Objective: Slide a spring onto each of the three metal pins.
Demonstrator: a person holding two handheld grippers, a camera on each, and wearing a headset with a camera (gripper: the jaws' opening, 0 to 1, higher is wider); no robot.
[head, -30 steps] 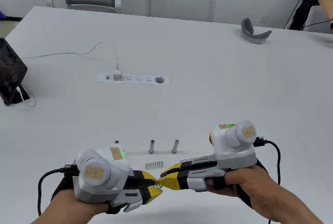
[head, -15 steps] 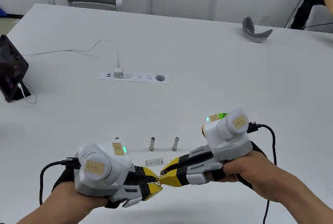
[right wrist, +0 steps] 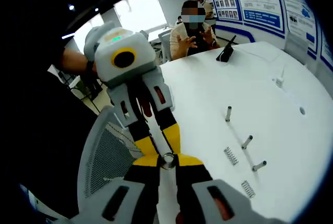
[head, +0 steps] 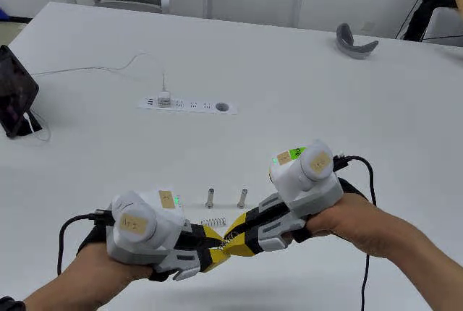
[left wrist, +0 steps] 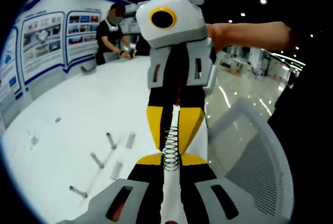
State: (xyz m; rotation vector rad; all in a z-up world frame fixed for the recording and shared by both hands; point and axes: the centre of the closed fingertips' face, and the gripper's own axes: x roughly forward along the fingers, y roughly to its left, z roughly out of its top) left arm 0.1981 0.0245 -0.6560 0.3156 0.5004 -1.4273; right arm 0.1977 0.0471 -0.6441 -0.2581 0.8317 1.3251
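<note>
A person at a white desk [head: 304, 101] holds the left gripper [head: 217, 249] and the right gripper [head: 234, 239] tip to tip just above the surface. Both sets of jaws are pinched narrow on opposite ends of one spring [left wrist: 170, 148] stretched between them. Just beyond stand three metal pins [right wrist: 246, 141], and two loose springs [right wrist: 229, 155] lie beside them on the desk.
</note>
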